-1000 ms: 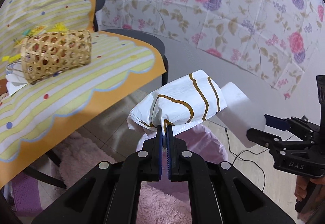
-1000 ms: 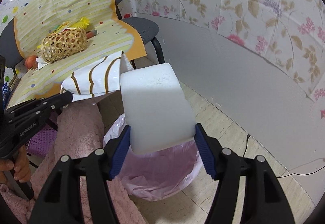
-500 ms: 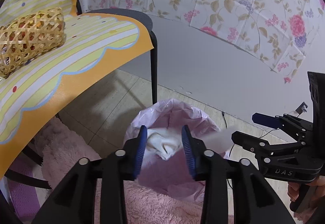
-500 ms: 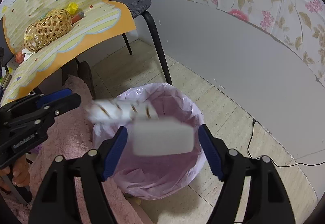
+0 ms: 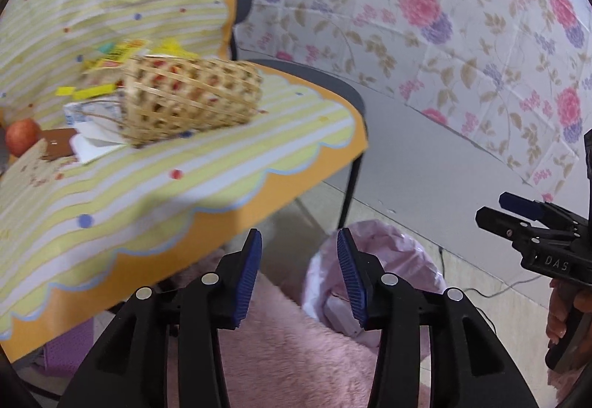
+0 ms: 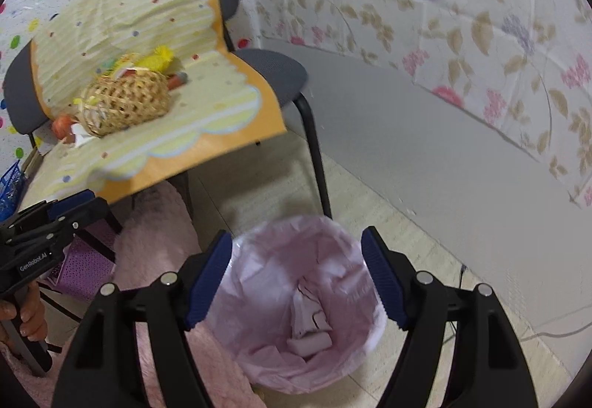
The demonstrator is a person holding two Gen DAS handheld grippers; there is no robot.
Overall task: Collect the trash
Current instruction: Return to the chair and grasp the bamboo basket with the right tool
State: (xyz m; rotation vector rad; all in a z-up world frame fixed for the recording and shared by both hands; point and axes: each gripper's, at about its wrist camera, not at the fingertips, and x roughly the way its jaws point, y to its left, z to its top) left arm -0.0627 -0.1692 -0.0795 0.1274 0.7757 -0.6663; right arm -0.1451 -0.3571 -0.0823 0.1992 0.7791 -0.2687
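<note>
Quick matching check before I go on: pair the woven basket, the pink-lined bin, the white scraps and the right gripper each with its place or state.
Things:
1. woven basket
2. pink-lined bin
3. white scraps
4. right gripper

Places or states:
A. at the bottom of the bin
B. open, nothing between its jaws
C. on its side on the covered chair
D. on the floor beside the chair leg

Pairs: 1-C, 2-D, 3-A, 4-B

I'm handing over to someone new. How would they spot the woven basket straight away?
Find the dark chair draped with a yellow striped, orange-edged sheet. On its seat lies the woven basket, tipped on its side. It is the only tan open-lattice thing there; its neighbours are yellow wrappers, white paper and a round orange-red fruit.
</note>
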